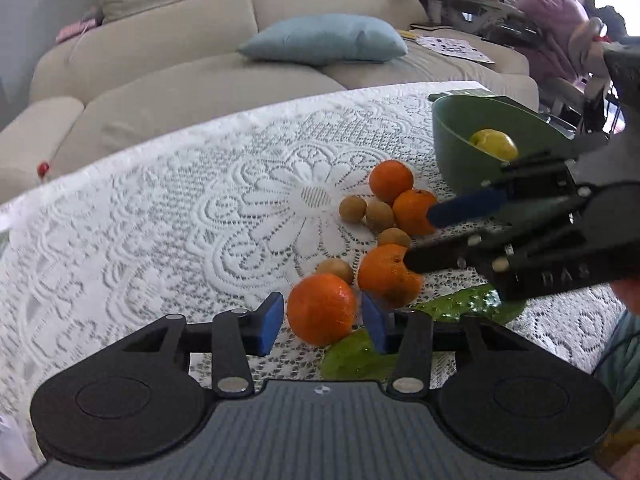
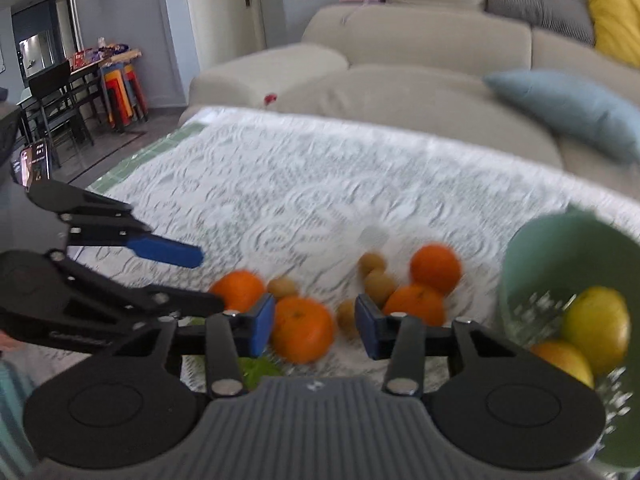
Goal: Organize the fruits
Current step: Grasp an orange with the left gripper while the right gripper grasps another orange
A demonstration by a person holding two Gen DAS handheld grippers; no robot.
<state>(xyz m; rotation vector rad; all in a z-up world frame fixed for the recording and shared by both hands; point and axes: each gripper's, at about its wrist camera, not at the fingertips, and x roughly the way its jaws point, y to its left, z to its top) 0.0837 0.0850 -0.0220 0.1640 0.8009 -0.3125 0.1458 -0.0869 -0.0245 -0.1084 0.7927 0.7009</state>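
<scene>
Several oranges and small brown fruits lie on the white lace tablecloth. My left gripper stands open around the nearest orange, its blue pads just clear of the peel on both sides. From the right wrist view, that left gripper reaches toward the same orange. My right gripper is open around another orange, which lies against the left pad with a gap at the right one. A brown fruit sits in that gap. The right gripper enters from the right above its orange.
A green bowl at the table's right holds a yellow-green fruit; a second, orange-yellow fruit shows beside it. A green leaf-shaped mat lies under the near fruits. Beyond the table are a beige sofa and a seated person.
</scene>
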